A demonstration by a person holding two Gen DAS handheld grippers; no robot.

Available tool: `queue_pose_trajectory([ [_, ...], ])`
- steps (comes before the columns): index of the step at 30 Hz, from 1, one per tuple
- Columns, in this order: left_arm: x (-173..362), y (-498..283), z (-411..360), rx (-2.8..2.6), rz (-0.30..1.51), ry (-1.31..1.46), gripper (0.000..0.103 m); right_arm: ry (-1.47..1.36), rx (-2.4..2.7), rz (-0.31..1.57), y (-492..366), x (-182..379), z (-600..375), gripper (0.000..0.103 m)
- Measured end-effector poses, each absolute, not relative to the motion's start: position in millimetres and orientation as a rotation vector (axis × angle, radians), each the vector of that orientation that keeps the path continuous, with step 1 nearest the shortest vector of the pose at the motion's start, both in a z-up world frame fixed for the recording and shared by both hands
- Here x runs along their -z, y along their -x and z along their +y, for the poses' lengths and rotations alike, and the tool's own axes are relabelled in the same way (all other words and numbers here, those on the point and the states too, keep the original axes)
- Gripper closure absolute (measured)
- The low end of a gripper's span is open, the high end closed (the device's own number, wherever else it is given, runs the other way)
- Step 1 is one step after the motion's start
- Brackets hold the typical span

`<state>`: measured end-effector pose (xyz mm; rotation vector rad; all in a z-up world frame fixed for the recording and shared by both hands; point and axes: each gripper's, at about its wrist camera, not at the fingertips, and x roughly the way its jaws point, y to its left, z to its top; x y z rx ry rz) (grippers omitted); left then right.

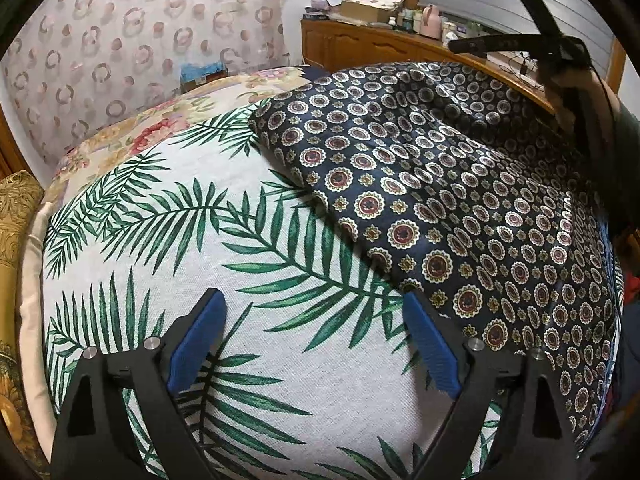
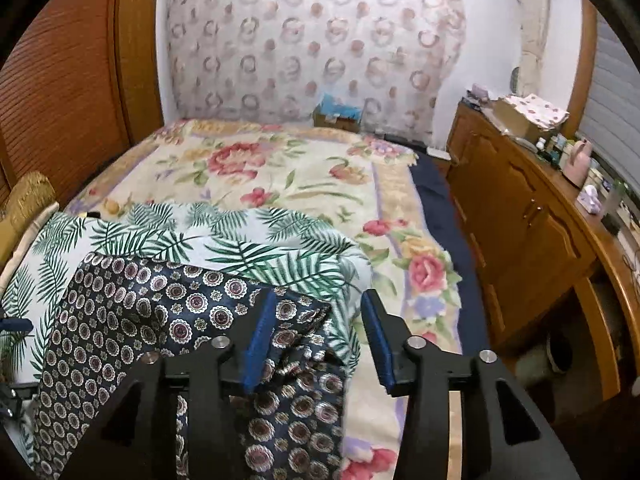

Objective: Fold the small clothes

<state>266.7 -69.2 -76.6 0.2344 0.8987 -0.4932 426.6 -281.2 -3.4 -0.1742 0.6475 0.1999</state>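
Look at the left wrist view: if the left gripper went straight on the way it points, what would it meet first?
Most likely the palm-leaf print cloth. The left gripper stands open, angled down at that cloth, with nothing between its fingers. The navy medallion-print garment lies just to the right; depth is unclear, so its edge might be touched.

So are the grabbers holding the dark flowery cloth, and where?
No, nothing is held. The left gripper is open over the leaf-print cloth; the right gripper is open, the dark cloth just beneath.
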Motion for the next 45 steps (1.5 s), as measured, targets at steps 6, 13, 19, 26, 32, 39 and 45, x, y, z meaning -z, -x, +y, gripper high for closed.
queue_pose_trajectory([
  [6,76,-267,-69,0.493,0.899,-0.234,0.012,0.144,-0.31,0.659,-401,12,-274,0.056],
  [13,76,-266,-70,0.491,0.899,-0.236,0.012,0.2,-0.315,0.754,-412,38,-250,0.056],
  [19,74,-265,-71,0.485,0.899,-0.235,0.012,0.254,-0.35,0.752,-435,41,-249,0.101],
  [26,74,-265,-71,0.484,0.899,-0.235,0.012,0.244,-0.091,0.719,-460,31,-276,0.093],
  [32,74,-264,-71,0.478,0.899,-0.234,0.012,0.157,-0.177,0.682,-418,30,-292,0.07],
  [39,60,-235,-69,0.489,0.852,-0.177,0.012,0.096,-0.266,0.675,-323,33,-325,0.049],
  [45,38,-203,-74,0.517,0.79,-0.131,0.012,0.068,-0.27,0.709,-267,44,-351,0.049],
])
